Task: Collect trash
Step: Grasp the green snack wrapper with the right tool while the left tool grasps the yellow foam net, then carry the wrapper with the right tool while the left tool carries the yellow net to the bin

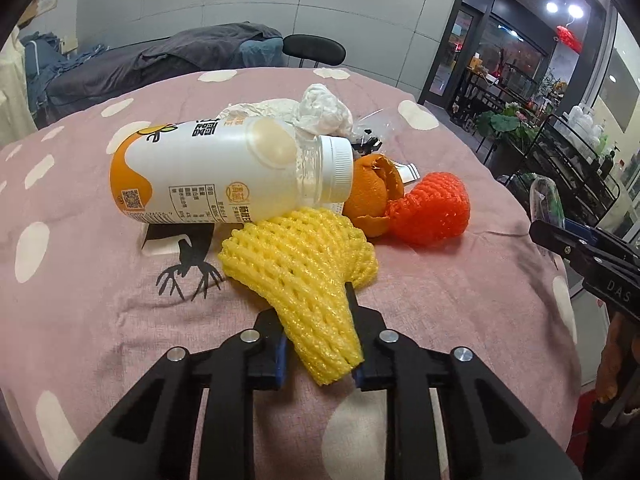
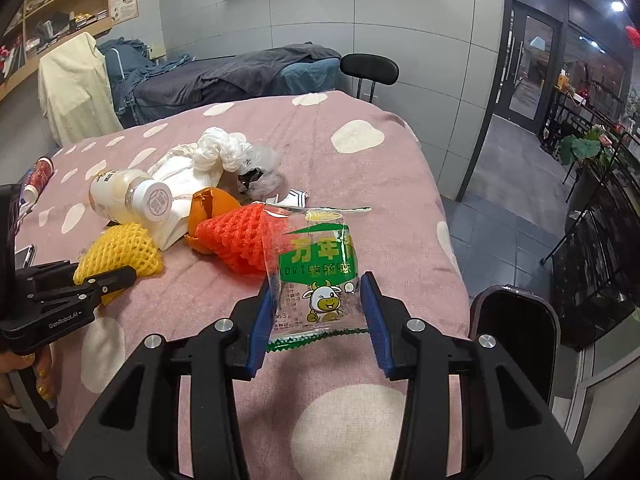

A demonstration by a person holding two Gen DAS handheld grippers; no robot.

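Note:
A yellow foam fruit net (image 1: pixel 296 256) lies at the near edge of a trash pile, and my left gripper (image 1: pixel 312 306) is shut on its near end. The pile also holds a white and orange bottle (image 1: pixel 216 172) on its side, an orange peel (image 1: pixel 372 188), a red foam net (image 1: pixel 432 208) and crumpled white tissue (image 1: pixel 324 108). My right gripper (image 2: pixel 317 280) is shut on a clear wrapper (image 2: pixel 320 256) with green print and a cartoon cow. The wrapper stands upright between the blue pads, in front of the red foam net (image 2: pixel 236 240). In the right wrist view the left gripper (image 2: pixel 120 276) sits at the left on the yellow net (image 2: pixel 124 248).
The pink cloth with white dots (image 1: pixel 80 240) covers a round table. A crumpled clear bag (image 2: pixel 262 172) lies behind the peel. A red can (image 2: pixel 40 172) and a phone (image 2: pixel 24 254) lie at the left. A dark bin (image 2: pixel 516 332) stands off the table's right edge, and a black chair (image 2: pixel 370 68) behind.

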